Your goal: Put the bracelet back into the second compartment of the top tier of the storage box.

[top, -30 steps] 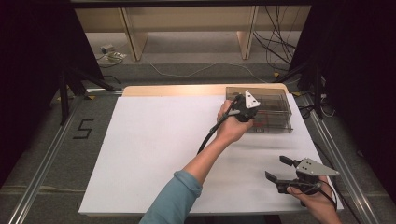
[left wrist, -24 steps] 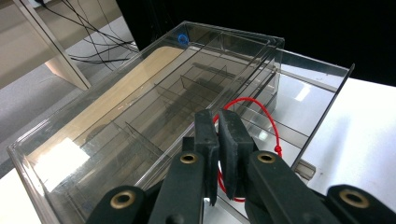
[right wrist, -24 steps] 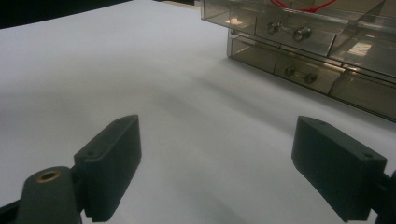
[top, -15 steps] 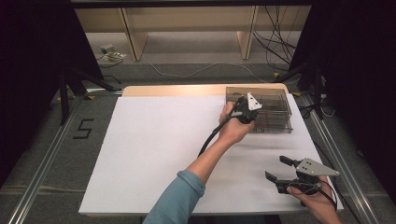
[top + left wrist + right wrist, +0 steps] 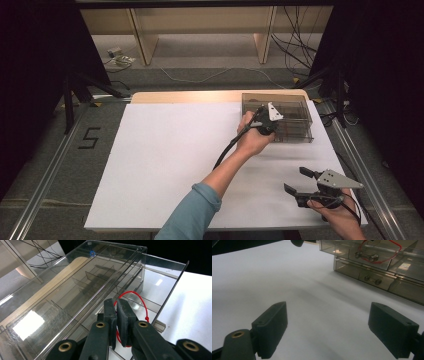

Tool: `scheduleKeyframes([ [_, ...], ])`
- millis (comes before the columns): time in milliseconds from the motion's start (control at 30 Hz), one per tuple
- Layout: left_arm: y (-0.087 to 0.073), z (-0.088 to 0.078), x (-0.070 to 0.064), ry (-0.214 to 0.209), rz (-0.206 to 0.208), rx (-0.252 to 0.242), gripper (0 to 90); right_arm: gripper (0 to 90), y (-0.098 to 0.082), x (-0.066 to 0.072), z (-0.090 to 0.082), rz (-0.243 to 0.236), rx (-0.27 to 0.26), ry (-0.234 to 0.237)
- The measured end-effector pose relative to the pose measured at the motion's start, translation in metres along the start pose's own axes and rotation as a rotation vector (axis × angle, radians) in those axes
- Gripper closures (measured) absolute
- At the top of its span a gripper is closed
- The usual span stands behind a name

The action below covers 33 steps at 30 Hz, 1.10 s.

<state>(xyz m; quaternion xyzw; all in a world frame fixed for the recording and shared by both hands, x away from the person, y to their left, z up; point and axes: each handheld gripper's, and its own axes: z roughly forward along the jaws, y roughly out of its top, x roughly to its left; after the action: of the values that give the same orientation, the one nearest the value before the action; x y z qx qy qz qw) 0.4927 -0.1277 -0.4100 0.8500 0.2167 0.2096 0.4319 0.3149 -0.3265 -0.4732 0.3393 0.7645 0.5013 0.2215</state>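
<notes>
A clear smoky plastic drawer box [image 5: 300, 107] stands at the table's far right, with one drawer pulled out. My left gripper [image 5: 275, 127] reaches into that open drawer from its near left side. In the left gripper view its jaws [image 5: 117, 308] stand together, and a thin red cord loop [image 5: 140, 299] runs between the pads, so they are shut on it. The right gripper view shows the red cord [image 5: 375, 261] lying in a drawer compartment of the box [image 5: 404, 288]. My right gripper [image 5: 295, 180] rests near the front right edge with wide-open, empty jaws [image 5: 332, 325].
White paper [image 5: 170, 155] covers the table. Small metal parts [image 5: 372, 280] lie in a lower drawer of the box. A floor marking "5" [image 5: 90, 137] and metal rails flank the table, with cables and wooden shelving legs beyond the far edge.
My left gripper has shifted slightly nearer and lower at the box front. The right gripper has stayed put.
</notes>
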Motion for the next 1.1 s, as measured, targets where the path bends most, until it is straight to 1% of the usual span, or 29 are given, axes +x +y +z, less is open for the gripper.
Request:
scheduleKeyframes([
  [433,-0.001,0.004,-0.002,-0.001,0.008,0.014,85.1,16.6,0.000,0.001,-0.001,0.001,0.008,-0.002],
  [500,-0.002,0.004,-0.002,-0.003,0.016,0.021,83.7,16.6,0.000,0.001,-0.001,0.002,0.008,-0.002],
  [600,-0.002,0.004,-0.003,-0.003,0.017,0.019,81.4,16.6,0.000,0.001,-0.001,0.002,0.008,-0.002],
  [733,-0.002,0.003,-0.003,0.006,0.017,0.017,74.4,16.6,0.000,0.000,-0.001,-0.002,0.006,-0.002],
  [767,-0.001,0.002,-0.003,0.008,0.006,0.009,72.5,16.6,0.000,0.000,-0.001,-0.002,0.006,-0.002],
  [833,0.000,-0.002,-0.003,0.010,0.001,-0.003,66.8,16.6,0.000,0.000,0.000,-0.001,0.006,-0.003],
  [867,0.000,-0.004,-0.002,0.008,-0.012,-0.017,63.8,16.6,0.000,0.000,0.000,-0.001,0.006,-0.002],
  [900,0.001,-0.008,-0.001,0.002,-0.037,-0.033,61.7,16.6,0.000,0.000,0.000,-0.001,0.005,-0.002],
  [967,0.001,-0.014,0.000,-0.008,-0.072,-0.058,56.9,16.6,0.000,0.001,-0.001,0.003,0.009,-0.003],
  [1000,0.001,-0.016,0.000,0.000,-0.074,-0.061,53.4,16.6,0.000,0.000,0.000,-0.001,0.006,-0.003],
  [1033,0.001,-0.020,0.001,0.007,-0.090,-0.067,49.7,16.6,0.000,0.000,0.000,-0.002,0.005,-0.003],
  [1100,-0.001,-0.026,0.004,-0.002,-0.128,-0.079,44.5,16.6,0.000,0.000,0.000,-0.002,0.006,-0.004],
])
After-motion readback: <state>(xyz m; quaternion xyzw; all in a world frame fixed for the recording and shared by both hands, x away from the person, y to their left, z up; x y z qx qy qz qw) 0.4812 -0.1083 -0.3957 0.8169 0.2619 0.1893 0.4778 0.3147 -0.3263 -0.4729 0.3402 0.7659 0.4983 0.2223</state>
